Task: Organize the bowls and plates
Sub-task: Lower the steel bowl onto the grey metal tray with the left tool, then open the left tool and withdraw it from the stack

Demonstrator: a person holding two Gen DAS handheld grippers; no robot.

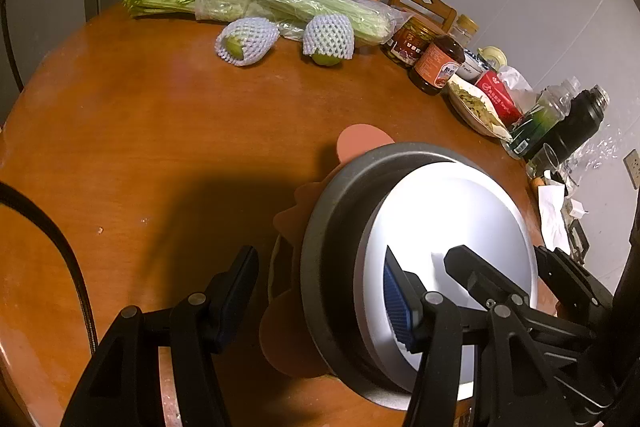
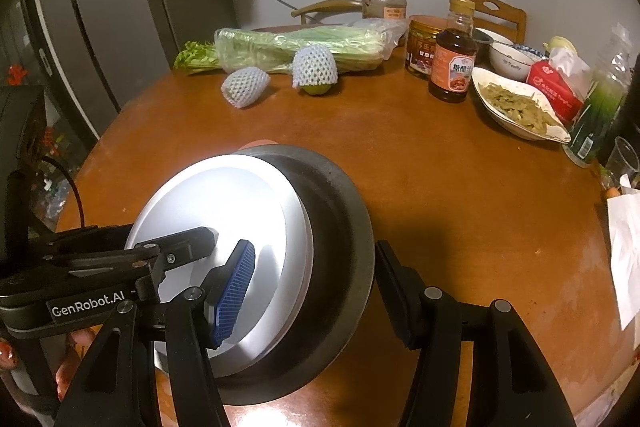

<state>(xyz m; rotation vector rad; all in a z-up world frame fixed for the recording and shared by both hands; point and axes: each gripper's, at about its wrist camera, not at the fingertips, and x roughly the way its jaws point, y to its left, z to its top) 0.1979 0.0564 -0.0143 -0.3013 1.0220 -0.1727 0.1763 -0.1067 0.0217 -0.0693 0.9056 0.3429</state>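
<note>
The left gripper has its fingers spread wide, clamping nothing. Its outer finger hangs clear of the dark dish and its blue-padded one sits over the white dish, so the near-left rim lies between them. The white dish rests nested inside the dark one. Both sit on a pink scalloped piece, whether plate or mat I cannot tell, on the counter. The right gripper mirrors this, also spread and gripping nothing. Its blue pad is inside over the white dish and its other finger is outside the dark dish's right rim. This fits either a nested stack set down and let go, or one about to be taken by both rims; the pictures do not settle which. Either way, good handling would mean keeping both sides matched and level. The white dish sits loose and off-centre toward the left fingers, and it would likely slide if one rim rose first. The pads should meet or leave the rims squarely, without nudging the stack across the pink piece.
</note>
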